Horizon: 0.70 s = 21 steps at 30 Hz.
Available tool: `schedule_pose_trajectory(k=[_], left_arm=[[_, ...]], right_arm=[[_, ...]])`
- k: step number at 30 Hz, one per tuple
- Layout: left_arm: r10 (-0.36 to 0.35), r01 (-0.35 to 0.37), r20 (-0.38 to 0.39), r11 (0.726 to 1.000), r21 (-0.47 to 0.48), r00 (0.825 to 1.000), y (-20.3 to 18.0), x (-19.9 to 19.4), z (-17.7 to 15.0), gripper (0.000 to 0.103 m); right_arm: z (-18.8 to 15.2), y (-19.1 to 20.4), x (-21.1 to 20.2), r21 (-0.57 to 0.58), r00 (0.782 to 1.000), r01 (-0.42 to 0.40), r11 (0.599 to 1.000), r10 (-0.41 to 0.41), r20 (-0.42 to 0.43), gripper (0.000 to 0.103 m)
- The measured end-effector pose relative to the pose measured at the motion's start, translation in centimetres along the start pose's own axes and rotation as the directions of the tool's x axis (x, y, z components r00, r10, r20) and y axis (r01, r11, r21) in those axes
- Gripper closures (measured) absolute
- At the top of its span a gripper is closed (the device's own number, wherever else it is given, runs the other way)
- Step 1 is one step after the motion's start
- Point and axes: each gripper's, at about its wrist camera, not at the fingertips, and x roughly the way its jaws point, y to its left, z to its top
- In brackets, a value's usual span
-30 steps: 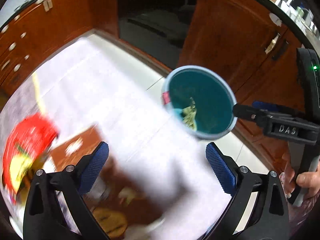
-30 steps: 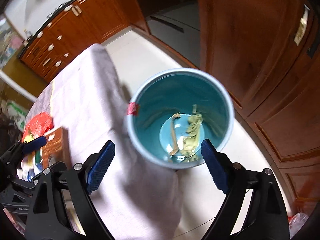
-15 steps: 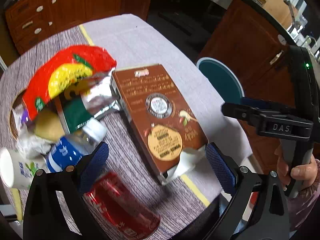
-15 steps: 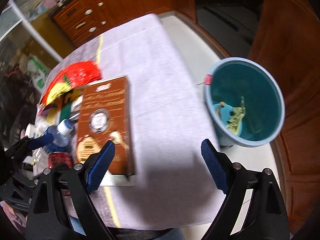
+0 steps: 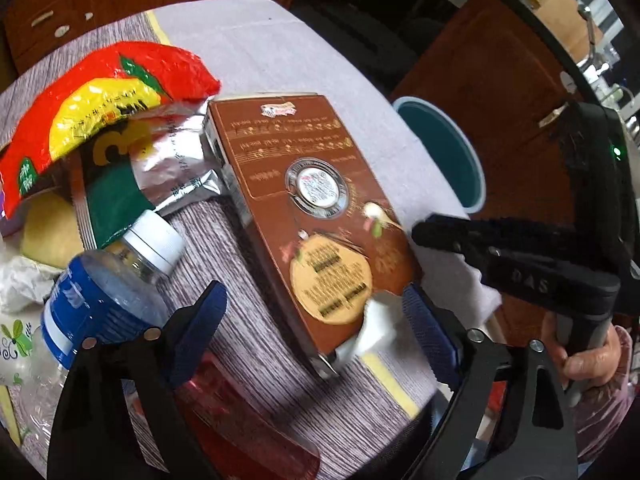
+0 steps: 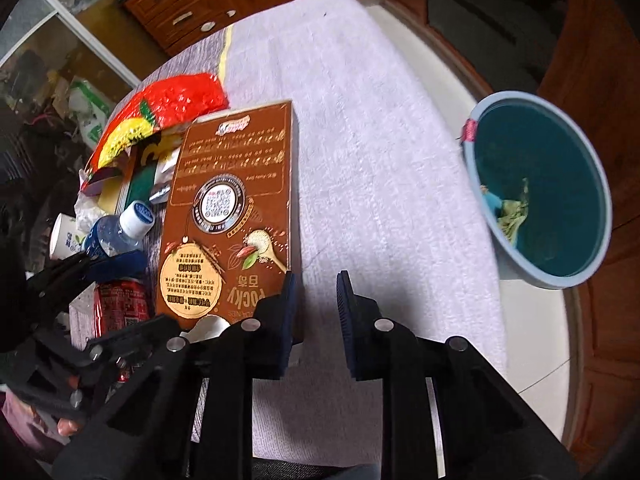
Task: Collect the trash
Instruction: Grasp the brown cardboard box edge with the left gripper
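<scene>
We are holding the left gripper [image 5: 312,312] over the cluttered table [image 6: 360,120], its jaws wide but closing, nothing pressed between the pads. Below its fingers a brown box [image 5: 304,208] is lying flat, near corner torn, and a red can [image 5: 248,436] is sitting half hidden under the left finger and blurred. A water bottle [image 5: 100,292] is lying beside the can, its lower part cut off by the frame edge. A red and yellow bag [image 5: 100,96] and a silver wrapper [image 5: 172,160] are piling up behind, overlapping, with stuff under them we cannot make out.

The right gripper [image 6: 316,312] is closing, jaws narrow with a gap left; its left pad is right at the box's long edge, contact unclear. The blue bin [image 6: 600,216] is standing on the floor beside the table, scraps inside, its far wall clipped in the left view.
</scene>
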Motion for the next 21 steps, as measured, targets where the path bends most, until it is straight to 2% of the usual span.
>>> schedule_pose_trajectory(k=[10,14,17,18,19,21], left_arm=[[-0.016,0.018,-0.046,0.999,0.034,0.999,-1.1,2.1,2.6,0.015],[-0.02,0.02,-0.091,1.0,-0.003,0.996,-0.3,3.8,2.5,0.015],[-0.048,0.045,-0.068,0.998,-0.036,0.997,0.0,3.8,3.0,0.015],[-0.076,0.072,-0.069,0.996,-0.05,0.995,0.1,3.8,3.3,0.022],[-0.079,0.076,-0.069,0.996,-0.056,0.994,0.1,3.8,3.5,0.03],[-0.063,0.06,-0.057,0.997,-0.056,0.996,-0.1,3.7,3.8,0.039]], right_arm=[[-0.3,-1.5,0.7,0.002,0.996,-0.083,0.997,0.083,-0.029,0.086],[-0.8,-2.2,1.1,0.003,0.995,-0.094,0.996,0.094,-0.045,0.086],[-1.1,-2.1,1.2,0.001,0.993,-0.108,0.994,0.108,-0.045,0.086],[-1.1,-2.2,1.2,-0.001,0.993,-0.113,0.994,0.113,-0.042,0.086],[-1.2,-2.2,1.2,-0.003,0.993,-0.115,0.993,0.115,-0.041,0.086],[-1.2,-2.3,1.2,-0.009,0.993,-0.114,0.994,0.113,-0.039,0.087]])
